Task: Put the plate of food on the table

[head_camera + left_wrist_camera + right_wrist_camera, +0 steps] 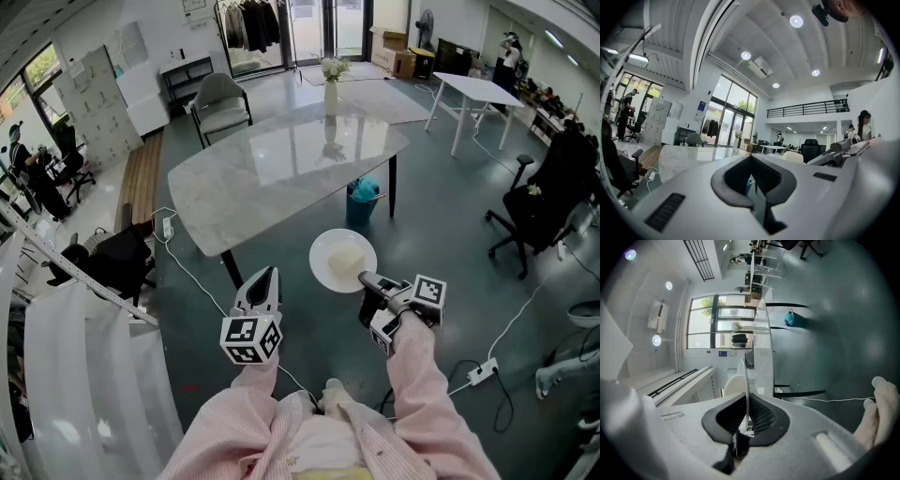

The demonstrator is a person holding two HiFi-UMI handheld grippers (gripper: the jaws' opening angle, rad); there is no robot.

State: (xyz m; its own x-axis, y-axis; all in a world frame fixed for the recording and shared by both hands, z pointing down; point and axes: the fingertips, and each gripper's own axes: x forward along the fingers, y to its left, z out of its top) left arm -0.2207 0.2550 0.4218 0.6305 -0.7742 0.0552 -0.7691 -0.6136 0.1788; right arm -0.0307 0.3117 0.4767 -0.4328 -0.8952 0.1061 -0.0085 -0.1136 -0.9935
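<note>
Head view is showing the right gripper [366, 278] clamping its fingers on the plate of food [343, 260] at the plate's 4 o'clock rim. The plate is hanging over the floor [319, 328], just off the marble counter [281, 173] at its 5 o'clock side, apart from it. The left gripper [264, 275] is hovering at the plate's 9 o'clock, its fingers resting together on nothing. A vase of flowers [331, 82] is standing at the counter's 12 o'clock end.
</note>
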